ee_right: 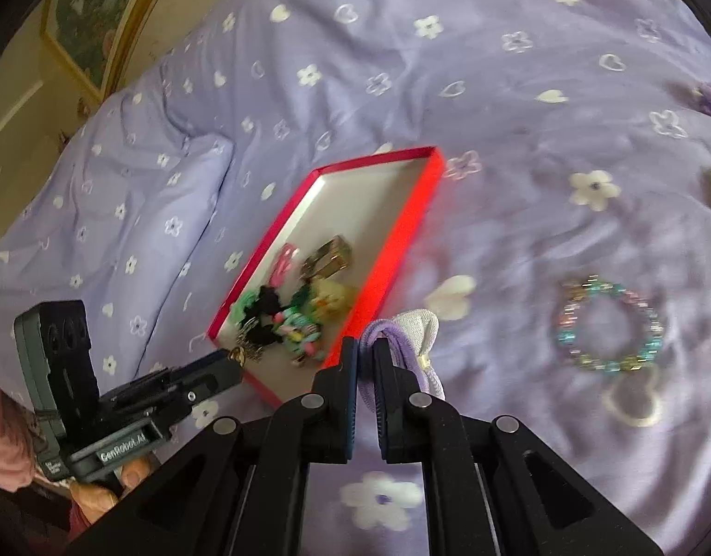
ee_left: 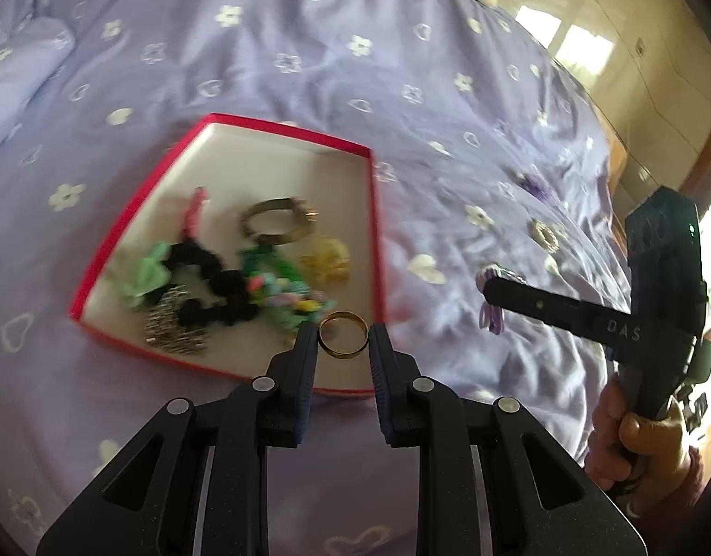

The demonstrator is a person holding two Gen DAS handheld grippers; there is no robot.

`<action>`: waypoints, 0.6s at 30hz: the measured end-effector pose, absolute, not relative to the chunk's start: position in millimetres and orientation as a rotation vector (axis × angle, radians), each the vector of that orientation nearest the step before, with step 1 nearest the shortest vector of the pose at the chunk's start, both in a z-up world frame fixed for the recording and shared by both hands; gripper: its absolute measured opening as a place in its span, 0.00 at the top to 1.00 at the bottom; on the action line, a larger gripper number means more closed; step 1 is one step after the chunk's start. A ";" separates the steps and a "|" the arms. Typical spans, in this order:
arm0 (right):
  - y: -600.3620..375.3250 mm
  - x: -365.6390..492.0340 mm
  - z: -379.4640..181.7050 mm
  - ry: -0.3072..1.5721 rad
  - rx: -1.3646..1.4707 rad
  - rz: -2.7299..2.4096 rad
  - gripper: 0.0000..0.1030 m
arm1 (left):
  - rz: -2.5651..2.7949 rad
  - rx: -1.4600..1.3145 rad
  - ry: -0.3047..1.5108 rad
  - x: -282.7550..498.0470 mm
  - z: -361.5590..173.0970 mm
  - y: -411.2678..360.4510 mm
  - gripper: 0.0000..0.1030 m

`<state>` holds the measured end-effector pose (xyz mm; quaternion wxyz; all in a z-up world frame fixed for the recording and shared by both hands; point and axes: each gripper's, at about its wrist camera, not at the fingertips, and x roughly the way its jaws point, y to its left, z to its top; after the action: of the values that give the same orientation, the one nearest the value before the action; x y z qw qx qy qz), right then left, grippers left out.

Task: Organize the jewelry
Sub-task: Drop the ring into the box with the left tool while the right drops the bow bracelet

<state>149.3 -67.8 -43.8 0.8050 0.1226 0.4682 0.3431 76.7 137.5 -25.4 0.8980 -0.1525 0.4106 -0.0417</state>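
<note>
Jewelry (ee_left: pixel 244 273) heaped in red box (ee_left: pixel 137 213)

place: home bedroom | evidence: flowered lilac bedspread (ee_left: pixel 309 69), framed picture (ee_right: pixel 91 23)

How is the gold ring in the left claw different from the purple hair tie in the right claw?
The gold ring is a rigid metal hoop; the purple hair tie is soft cord with a white fabric piece. The ring keeps the left claw slightly apart, while the right claw is nearly closed on the thin tie. The ring hangs over the red box; the tie is beside it. Both are clamped and lifted.
</note>
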 end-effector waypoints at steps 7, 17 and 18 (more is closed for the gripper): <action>-33.6 138.9 -45.4 1.023 0.218 0.789 0.94 | -0.026 -0.349 0.838 65.3 -28.5 169.5 0.80; 7.3 135.1 -45.4 1.042 0.157 0.843 0.94 | 0.021 -0.384 0.835 61.6 -35.6 197.4 0.80; 11.9 136.1 -46.4 1.045 0.150 0.846 0.94 | 0.024 -0.385 0.835 62.0 -36.3 199.2 0.80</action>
<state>136.1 11.9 -46.4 0.7798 0.0694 0.4837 0.3914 62.0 199.2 -36.3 0.8960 -0.1857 0.4031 0.0114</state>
